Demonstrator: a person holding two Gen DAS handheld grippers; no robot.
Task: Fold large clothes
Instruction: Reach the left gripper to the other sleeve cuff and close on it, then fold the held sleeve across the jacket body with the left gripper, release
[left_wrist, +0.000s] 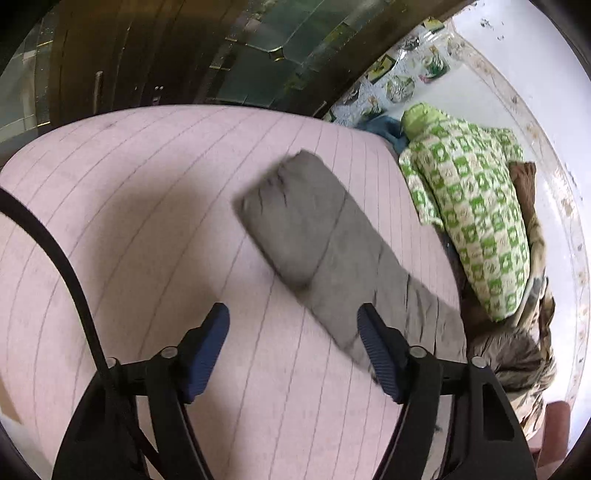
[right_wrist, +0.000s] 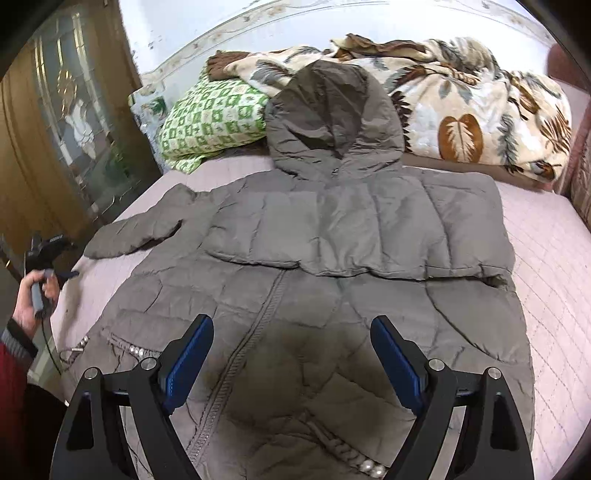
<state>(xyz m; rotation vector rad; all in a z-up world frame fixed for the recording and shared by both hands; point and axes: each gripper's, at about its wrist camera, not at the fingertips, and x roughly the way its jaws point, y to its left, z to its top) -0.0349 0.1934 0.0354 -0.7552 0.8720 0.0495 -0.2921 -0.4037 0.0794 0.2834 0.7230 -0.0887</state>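
A grey padded hooded jacket (right_wrist: 332, 258) lies flat on the pink quilted bedcover (right_wrist: 546, 280), its right sleeve folded across the chest and its other sleeve (left_wrist: 332, 251) stretched out. Both the left gripper (left_wrist: 293, 354) and right gripper (right_wrist: 291, 362) hover above it with their 2 fingers wide apart, holding nothing.

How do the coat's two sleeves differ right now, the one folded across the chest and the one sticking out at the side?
The sleeve folded across the grey puffer coat lies flat over its chest, cuff pointing inward. The other grey padded sleeve sticks out sideways onto the pink striped bedsheet, not yet folded. The outstretched one bends at the elbow; the folded one runs straight. Both share the same quilted grey fabric.
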